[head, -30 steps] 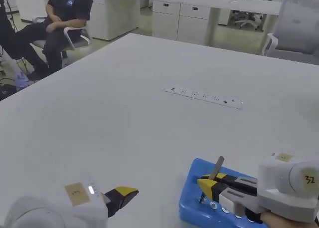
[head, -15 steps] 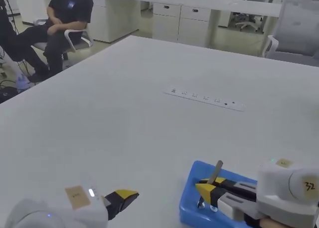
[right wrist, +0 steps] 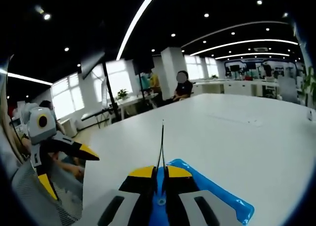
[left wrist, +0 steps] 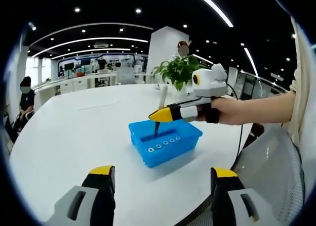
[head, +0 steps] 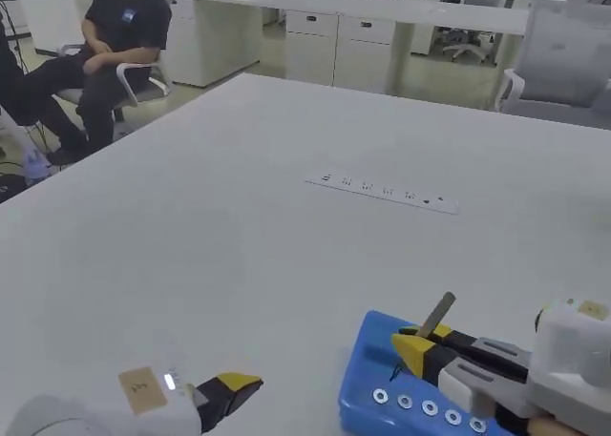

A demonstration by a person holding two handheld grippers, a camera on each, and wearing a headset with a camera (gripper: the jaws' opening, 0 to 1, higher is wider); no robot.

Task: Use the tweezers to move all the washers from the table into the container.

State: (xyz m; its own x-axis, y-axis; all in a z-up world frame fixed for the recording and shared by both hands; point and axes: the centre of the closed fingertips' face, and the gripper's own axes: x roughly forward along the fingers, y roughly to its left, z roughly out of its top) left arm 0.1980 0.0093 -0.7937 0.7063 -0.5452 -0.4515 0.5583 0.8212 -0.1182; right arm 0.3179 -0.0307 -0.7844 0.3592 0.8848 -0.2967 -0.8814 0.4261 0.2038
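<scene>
While R gripper [head: 409,346] clenched slim metal tweezers [head: 439,314] tips-down over blue plastic container [head: 365,384] for drop-off, L gripper [head: 239,388] hung jaws apart.

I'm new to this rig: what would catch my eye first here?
The bright blue plastic container at the near right of the white table, with a row of small silver washers in it. Above it, the right gripper is shut on thin metal tweezers; the left gripper hangs open at near left.
</scene>
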